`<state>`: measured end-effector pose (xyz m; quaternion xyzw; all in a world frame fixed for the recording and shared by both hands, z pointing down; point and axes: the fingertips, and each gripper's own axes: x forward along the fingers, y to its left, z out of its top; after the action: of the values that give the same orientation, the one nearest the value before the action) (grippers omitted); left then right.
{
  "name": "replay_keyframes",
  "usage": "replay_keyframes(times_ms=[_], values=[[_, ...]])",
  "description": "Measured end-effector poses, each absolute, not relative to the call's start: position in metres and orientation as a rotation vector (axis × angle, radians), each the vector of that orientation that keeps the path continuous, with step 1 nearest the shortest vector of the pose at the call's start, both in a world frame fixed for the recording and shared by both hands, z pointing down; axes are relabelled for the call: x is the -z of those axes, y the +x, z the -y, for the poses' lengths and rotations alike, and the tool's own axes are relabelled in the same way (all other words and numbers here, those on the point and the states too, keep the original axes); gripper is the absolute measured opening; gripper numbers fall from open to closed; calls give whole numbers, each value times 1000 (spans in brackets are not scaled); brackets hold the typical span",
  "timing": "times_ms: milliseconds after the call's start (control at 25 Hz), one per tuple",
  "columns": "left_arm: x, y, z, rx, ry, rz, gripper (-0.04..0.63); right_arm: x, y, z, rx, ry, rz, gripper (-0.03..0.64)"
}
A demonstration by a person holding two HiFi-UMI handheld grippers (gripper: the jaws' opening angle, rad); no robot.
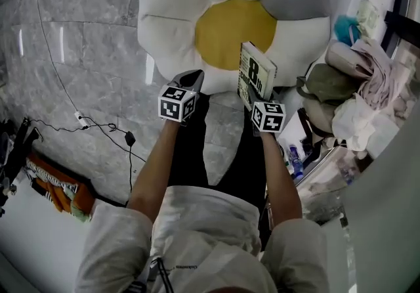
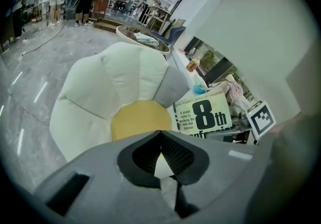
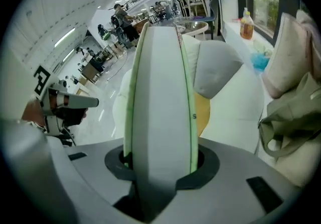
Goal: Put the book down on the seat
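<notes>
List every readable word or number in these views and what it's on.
"8th": large black print on the book cover.
"A brutal killer is stalking the rich and famous": small print left of it on the cover, barely legible.
Line under "8th": mostly hidden, unreadable.
Bottle label: too small to read.

Flower-shaped seat point(image 1: 230, 29) of soft matt white, grey and yellow cloth beyond the jaws, pale green paperback book point(image 3: 160, 92) with paper pages between the jaws of the matt grey plastic right gripper point(image 3: 159, 160), glossy grey stone-tiled floor point(image 1: 79, 55) left of them.
</notes>
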<state>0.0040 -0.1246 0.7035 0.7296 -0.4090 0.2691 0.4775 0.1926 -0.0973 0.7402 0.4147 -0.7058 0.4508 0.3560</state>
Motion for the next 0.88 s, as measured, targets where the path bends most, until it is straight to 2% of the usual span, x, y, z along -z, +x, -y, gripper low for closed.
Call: replay_keyframes(times_ms=[240, 560, 880], values=[[-751, 11, 130, -679, 1802, 951, 9, -788, 180, 98, -1621, 966, 1910, 153], [-842, -7, 106, -778, 1716, 865, 8, -856, 172, 102, -1790, 990, 1866, 153], [-882, -16, 126, -790, 1781, 839, 8, -886, 146, 124, -1884, 961, 1954, 153]])
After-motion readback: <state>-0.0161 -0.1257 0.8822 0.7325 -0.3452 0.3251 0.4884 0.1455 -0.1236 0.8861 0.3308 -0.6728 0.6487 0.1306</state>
